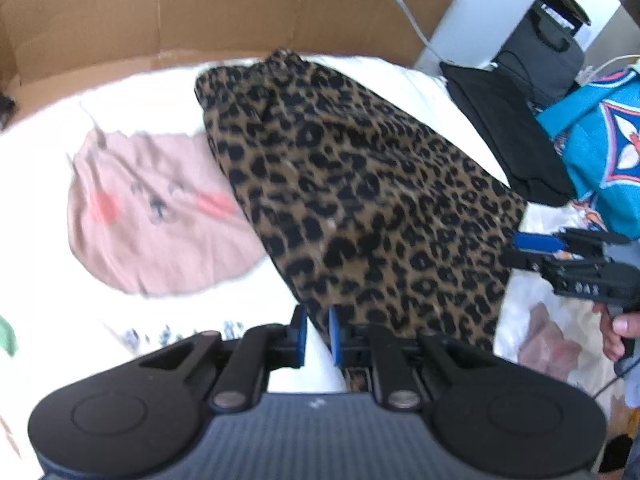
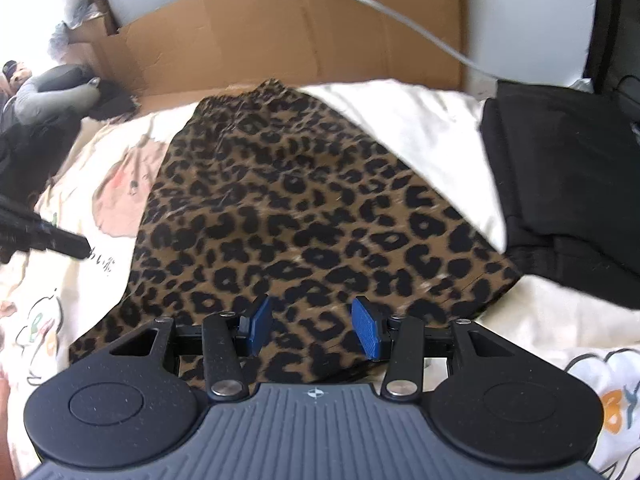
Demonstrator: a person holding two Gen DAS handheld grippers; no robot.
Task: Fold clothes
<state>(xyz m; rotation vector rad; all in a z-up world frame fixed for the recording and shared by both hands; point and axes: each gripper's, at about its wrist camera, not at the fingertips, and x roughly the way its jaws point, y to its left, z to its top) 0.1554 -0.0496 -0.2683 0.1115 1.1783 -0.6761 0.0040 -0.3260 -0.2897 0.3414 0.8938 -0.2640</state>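
I see the leopard cloth (image 2: 304,208) spread flat on the bed sheet (image 2: 432,136), right in front of both my grippers. My right gripper (image 2: 312,328) hangs just over the near edge of the cloth, and its jaws are spread wide with nothing between them. My left gripper (image 1: 318,336) sits at the cloth's near corner. Its jaws are close together with a small gap, and I cannot tell if they pinch the cloth. A black garment (image 2: 568,184) lies off to the right of the jaws.

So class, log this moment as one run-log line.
task: fold clothes | leopard-print fabric garment: flat on bed | left gripper: open at hem | right gripper: open above hem
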